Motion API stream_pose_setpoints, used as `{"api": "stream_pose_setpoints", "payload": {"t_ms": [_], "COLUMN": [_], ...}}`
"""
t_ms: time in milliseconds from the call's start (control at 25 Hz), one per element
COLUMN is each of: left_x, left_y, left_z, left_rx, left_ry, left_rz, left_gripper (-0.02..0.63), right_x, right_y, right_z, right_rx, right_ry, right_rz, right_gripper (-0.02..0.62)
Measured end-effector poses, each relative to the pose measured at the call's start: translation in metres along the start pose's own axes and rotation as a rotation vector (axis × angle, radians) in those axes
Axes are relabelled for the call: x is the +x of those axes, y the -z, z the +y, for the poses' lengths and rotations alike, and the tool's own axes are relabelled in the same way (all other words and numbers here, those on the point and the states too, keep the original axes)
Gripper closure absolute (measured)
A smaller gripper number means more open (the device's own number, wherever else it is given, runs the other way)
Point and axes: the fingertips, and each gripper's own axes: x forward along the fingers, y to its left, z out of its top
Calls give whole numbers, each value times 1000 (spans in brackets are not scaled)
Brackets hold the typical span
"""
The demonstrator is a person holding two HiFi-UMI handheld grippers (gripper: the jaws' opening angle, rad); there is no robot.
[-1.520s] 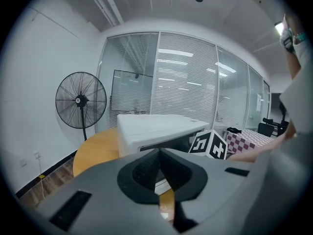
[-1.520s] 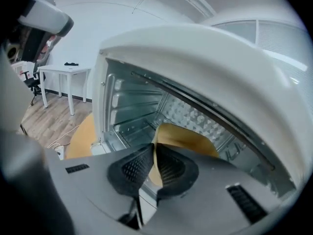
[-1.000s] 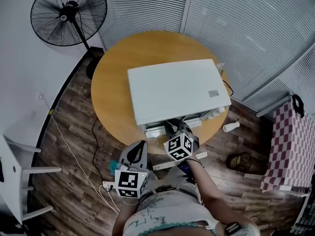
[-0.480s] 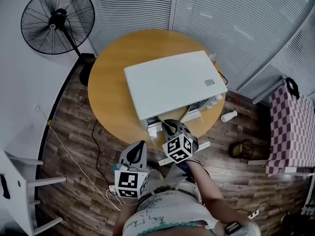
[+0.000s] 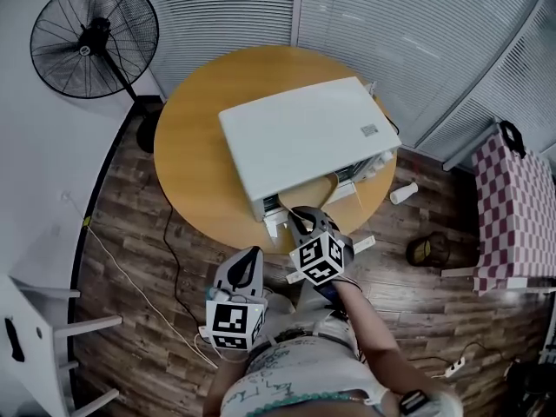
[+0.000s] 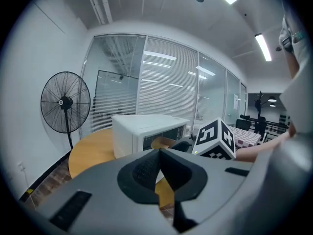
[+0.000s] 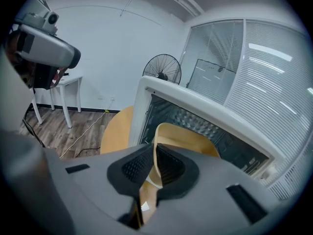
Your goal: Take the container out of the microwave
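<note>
The white microwave (image 5: 304,142) stands open on the round wooden table (image 5: 195,155). A tan container (image 5: 301,195) sticks partly out of its front opening. My right gripper (image 5: 301,221) is shut on the container's near rim. In the right gripper view the thin tan wall (image 7: 188,138) runs between the pads of that gripper (image 7: 154,163), with the dark cavity of the microwave (image 7: 195,106) behind it. My left gripper (image 5: 247,261) hangs back off the table's edge, shut and with nothing in it. Its own view shows the closed jaws of the left gripper (image 6: 157,154), the microwave (image 6: 146,131) and the container (image 6: 161,142) ahead.
A black standing fan (image 5: 94,37) is at the far left by the wall. A cable and power strip (image 5: 195,333) lie on the wood floor. A white cup (image 5: 404,194) lies on the floor to the right, near a checkered cloth (image 5: 512,215). Blinds close off the back.
The right gripper has drawn back toward me with the container, which now shows outside the microwave's front. The left gripper has shifted slightly and stays shut.
</note>
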Motion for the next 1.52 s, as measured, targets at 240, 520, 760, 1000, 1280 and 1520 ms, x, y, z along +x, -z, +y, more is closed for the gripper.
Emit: {"api": "stream_pose_setpoints", "payload": {"t_ms": [240, 520, 760, 1000, 1280, 1520], "left_x": [1, 10, 22, 32, 40, 45], "left_y": [5, -1, -5, -5, -1, 5], "left_z": [-5, -21, -37, -54, -84, -114], "left_rx": [-10, -21, -46, -77, -90, -97], "left_ry": [-24, -71, -142, -195, -235, -249], "left_rz": [9, 3, 1, 2, 8, 19], "left_gripper": [592, 592, 592, 592, 591, 592], "right_x": [-7, -13, -28, -42, -60, -77], "right_y": [4, 13, 21, 31, 46, 62], "right_z": [1, -3, -11, -19, -32, -35], "right_rx": [-19, -82, -122, -135, -172, -194], "right_ry": [-23, -62, -123, -188, -250, -292], "right_rz": [-4, -14, -38, -63, -86, -101], "right_gripper": [583, 583, 583, 583, 583, 583]}}
